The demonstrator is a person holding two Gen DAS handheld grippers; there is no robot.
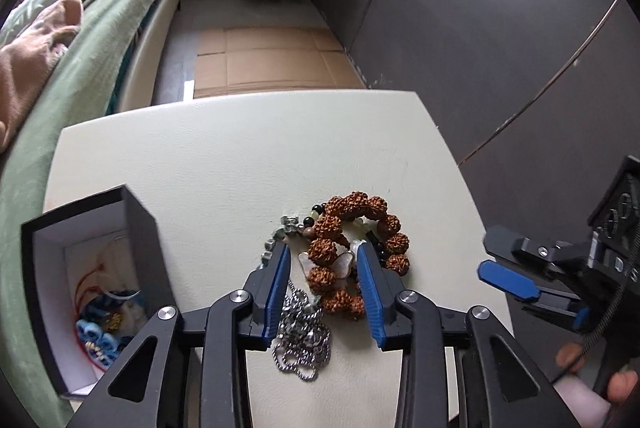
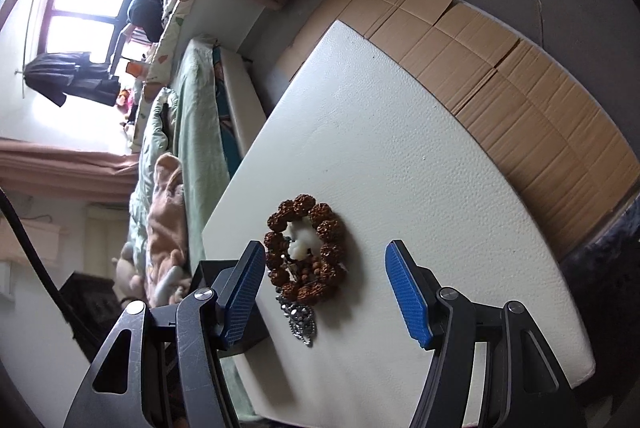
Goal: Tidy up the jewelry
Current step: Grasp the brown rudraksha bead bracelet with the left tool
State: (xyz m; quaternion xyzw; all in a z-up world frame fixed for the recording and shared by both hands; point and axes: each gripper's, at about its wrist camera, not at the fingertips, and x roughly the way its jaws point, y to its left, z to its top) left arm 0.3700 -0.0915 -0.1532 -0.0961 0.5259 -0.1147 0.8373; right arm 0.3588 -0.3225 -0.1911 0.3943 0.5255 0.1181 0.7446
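A brown knobbly bead bracelet [image 1: 356, 240] lies on the white table [image 1: 224, 155] in a pile with a butterfly-shaped shell piece [image 1: 340, 265], dark and pale beads, and a silver chain [image 1: 302, 342]. My left gripper [image 1: 323, 254] is open, low over the pile, its blue fingers either side of the bracelet's near part. A black jewelry box [image 1: 96, 284] stands open at the left with blue and gold pieces inside. My right gripper [image 2: 325, 256] is open and empty, held above the table; the bracelet [image 2: 306, 252] and the chain [image 2: 300, 322] show between its fingers. It also shows at the right of the left wrist view [image 1: 504, 260].
A bed with green bedding [image 1: 80, 75] runs along the table's left side. Flattened cardboard [image 1: 272, 59] covers the floor beyond the table. A dark wall [image 1: 480, 27] is at the right. The box corner [image 2: 224, 276] sits behind my right gripper's left finger.
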